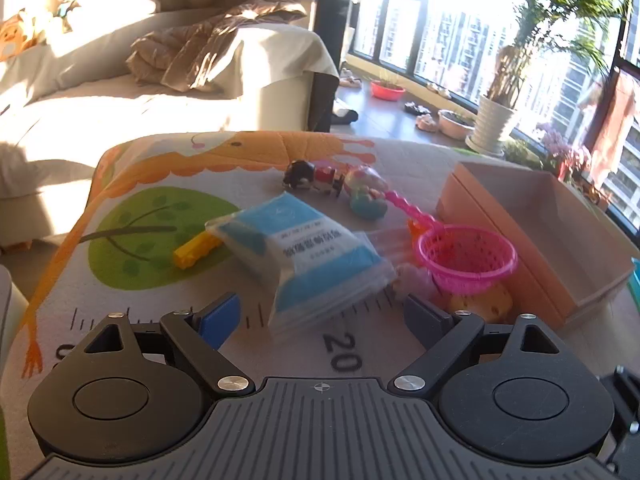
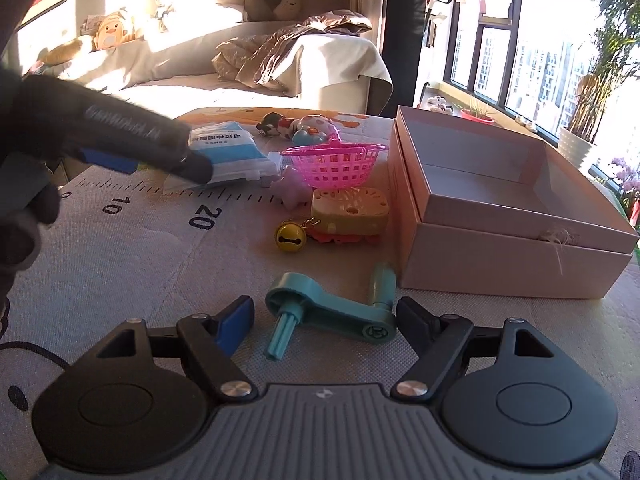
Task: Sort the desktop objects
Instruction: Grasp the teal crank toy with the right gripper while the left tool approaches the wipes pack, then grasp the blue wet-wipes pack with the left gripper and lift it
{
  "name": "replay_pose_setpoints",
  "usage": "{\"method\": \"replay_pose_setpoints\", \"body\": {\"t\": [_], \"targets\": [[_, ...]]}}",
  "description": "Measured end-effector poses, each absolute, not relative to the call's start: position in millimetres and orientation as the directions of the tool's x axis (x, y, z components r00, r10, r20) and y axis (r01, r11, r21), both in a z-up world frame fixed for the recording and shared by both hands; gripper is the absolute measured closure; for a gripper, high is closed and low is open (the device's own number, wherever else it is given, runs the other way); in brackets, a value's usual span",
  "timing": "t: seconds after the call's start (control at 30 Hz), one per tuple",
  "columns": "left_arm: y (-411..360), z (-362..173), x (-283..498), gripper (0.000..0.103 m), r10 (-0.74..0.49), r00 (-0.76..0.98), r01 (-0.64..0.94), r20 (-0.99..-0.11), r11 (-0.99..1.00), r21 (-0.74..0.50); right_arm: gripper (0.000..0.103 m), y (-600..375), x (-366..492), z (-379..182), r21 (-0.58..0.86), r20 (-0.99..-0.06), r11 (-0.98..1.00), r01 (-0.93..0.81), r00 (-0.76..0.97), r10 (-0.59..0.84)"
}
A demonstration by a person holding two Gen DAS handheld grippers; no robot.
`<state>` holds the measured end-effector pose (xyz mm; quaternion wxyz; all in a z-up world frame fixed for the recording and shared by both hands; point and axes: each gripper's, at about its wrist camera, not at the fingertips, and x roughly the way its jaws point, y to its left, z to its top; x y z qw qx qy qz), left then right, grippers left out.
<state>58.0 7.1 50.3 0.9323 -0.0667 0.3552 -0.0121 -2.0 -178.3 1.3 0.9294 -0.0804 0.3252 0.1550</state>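
Note:
A blue-and-white plastic bag [image 1: 316, 248] lies tilted on the printed mat. Its near corner reaches in between the wide-apart fingers of my left gripper [image 1: 324, 316], which do not press on it. The right wrist view shows that left gripper [image 2: 166, 168] hovering over the same bag [image 2: 228, 148]. My right gripper [image 2: 326, 322] is open low over the mat. A teal crank handle [image 2: 332, 312] lies flat between its fingers, and the left pad stands clear of it. A pink open box [image 2: 500, 248] stands to the right.
Behind the bag are a yellow block [image 1: 196, 250], a black-and-red figure [image 1: 312, 178], a pastel egg toy [image 1: 366, 192] and a pink basket scoop [image 1: 466, 256]. Beside the box [image 1: 560, 280] lie a yellow bell [image 2: 290, 238], a cheese-shaped toy [image 2: 350, 210] and a pink star [image 2: 292, 190].

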Motion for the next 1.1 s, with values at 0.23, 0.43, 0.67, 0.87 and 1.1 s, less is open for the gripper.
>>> {"method": "replay_pose_setpoints", "body": {"t": [0.23,0.43,0.67,0.87,1.1], "targets": [[-0.8,42.7,110.9,0.007,0.021,0.723,-0.102,-0.691,0.992,-0.076,0.024,-179.3,0.6,1.0,-0.031,-0.637,0.938,-0.344,0.730,0.246],[14.4,17.2,129.8,0.006,0.010,0.650,-0.146,-0.760,0.983,-0.112,0.024,-182.5,2.4,0.4,-0.001,-0.640,0.939,-0.344,0.721,0.263],[19.2,16.5,140.8,0.029,0.041,0.655,-0.154,-0.754,0.985,-0.081,0.023,-180.9,2.7,-0.1,-0.006,-0.642,0.938,-0.346,0.720,0.261],[22.4,20.1,114.9,0.040,-0.016,0.664,-0.054,-0.747,0.996,-0.069,0.024,-181.1,1.3,0.4,-0.016,-0.642,0.939,-0.344,0.723,0.254],[20.3,23.7,32.8,0.040,-0.167,0.627,0.109,-0.761,0.986,-0.126,0.035,-179.3,-6.7,4.6,-0.029,-0.658,0.930,-0.367,0.707,0.259]]}}
